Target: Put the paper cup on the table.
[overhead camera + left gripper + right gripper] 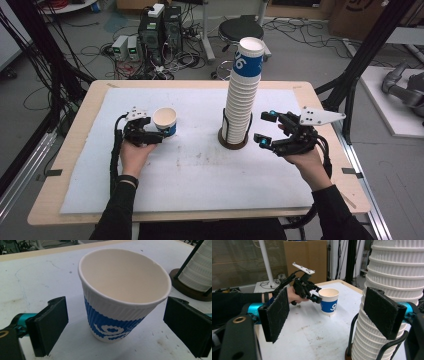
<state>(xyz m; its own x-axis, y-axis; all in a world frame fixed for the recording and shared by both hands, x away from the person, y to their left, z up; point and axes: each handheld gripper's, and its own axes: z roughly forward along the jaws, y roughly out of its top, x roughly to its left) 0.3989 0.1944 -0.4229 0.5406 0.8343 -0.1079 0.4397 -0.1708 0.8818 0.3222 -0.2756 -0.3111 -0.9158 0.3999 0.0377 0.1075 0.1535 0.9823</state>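
A white paper cup with a blue band stands upright on the white mat, left of centre. My left gripper is open around it, with a gap between each black pad and the cup wall. A tall stack of the same cups rises from a dark round holder at mid-table. My right gripper is open just right of the stack's lower part, holding nothing; one pad sits close beside the stack.
The white mat covers most of the wooden table. The holder's thin black wire uprights flank the stack. Beyond the far edge the floor holds a black stool, computer boxes and cables. Black frame posts stand at the right.
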